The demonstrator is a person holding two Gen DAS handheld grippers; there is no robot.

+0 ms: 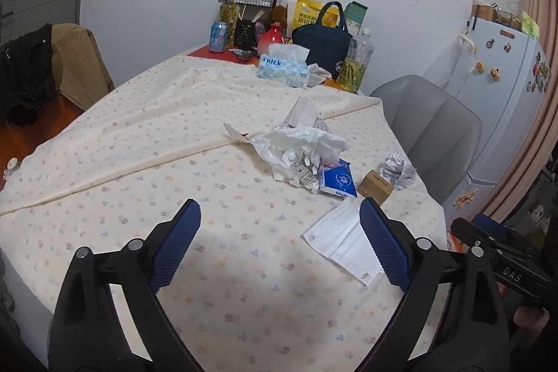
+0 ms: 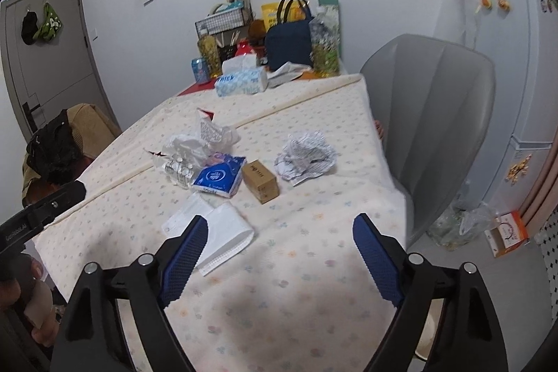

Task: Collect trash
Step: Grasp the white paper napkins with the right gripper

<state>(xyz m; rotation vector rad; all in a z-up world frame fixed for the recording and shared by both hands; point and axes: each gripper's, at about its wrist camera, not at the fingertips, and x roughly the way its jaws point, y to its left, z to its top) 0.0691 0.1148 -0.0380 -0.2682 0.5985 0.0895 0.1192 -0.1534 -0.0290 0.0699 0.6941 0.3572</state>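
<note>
1. Floral cream tablecloth [image 1: 139, 135] covers the table, with the trash lying towards its right side.
2. Crumpled tissue pile [image 1: 303, 145], blue tissue pack [image 2: 219, 178], small brown box [image 2: 261, 181] and crumpled paper [image 2: 305, 154] lie close together.
3. White face mask [image 1: 340, 239] lies flat nearest the grippers.
4. Left gripper [image 1: 279, 246] hangs spread wide, nothing held.
5. Right gripper [image 2: 279, 260] likewise gapes empty above the cloth.
</note>
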